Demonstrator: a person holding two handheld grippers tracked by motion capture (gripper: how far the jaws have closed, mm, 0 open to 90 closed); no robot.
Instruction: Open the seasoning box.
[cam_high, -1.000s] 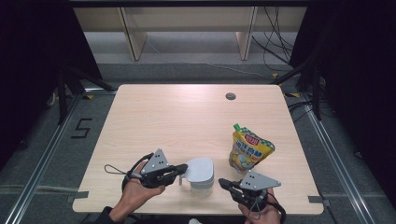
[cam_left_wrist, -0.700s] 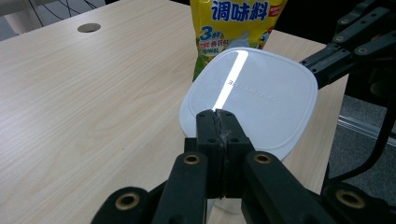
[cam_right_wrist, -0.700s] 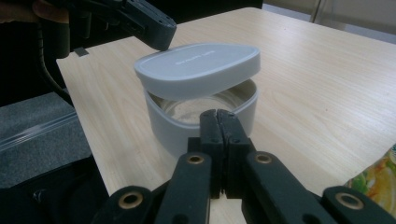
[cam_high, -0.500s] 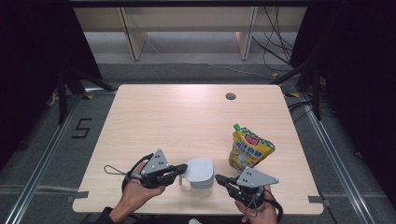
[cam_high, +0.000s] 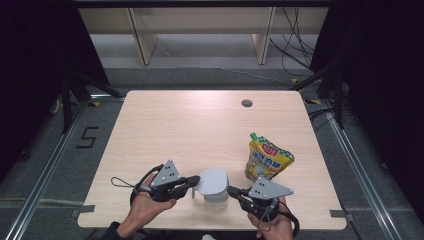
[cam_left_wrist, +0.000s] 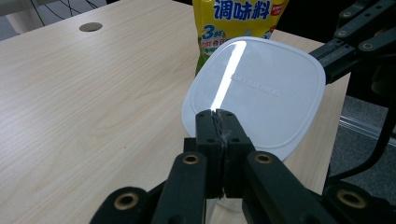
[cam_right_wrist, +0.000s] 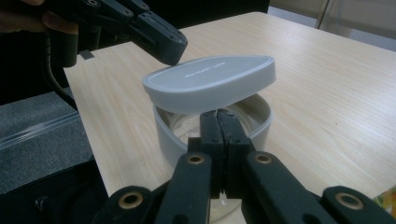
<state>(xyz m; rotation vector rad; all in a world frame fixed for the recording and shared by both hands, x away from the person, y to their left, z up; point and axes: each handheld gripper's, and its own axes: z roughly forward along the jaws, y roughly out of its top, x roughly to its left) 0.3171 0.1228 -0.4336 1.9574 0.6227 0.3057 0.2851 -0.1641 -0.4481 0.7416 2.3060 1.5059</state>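
My left gripper (cam_left_wrist: 218, 122) pinches the grey lid (cam_left_wrist: 261, 93) tilted above the container (cam_right_wrist: 212, 130), whose near rim my right gripper (cam_right_wrist: 218, 122) clamps, seasoning pouch (cam_high: 267, 159) just beyond.

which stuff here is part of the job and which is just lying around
In the job:
- lid, tilted up, pinched by the left tool
- container, rim pinched by the right tool

Lying about:
- yellow seasoning pouch
- table
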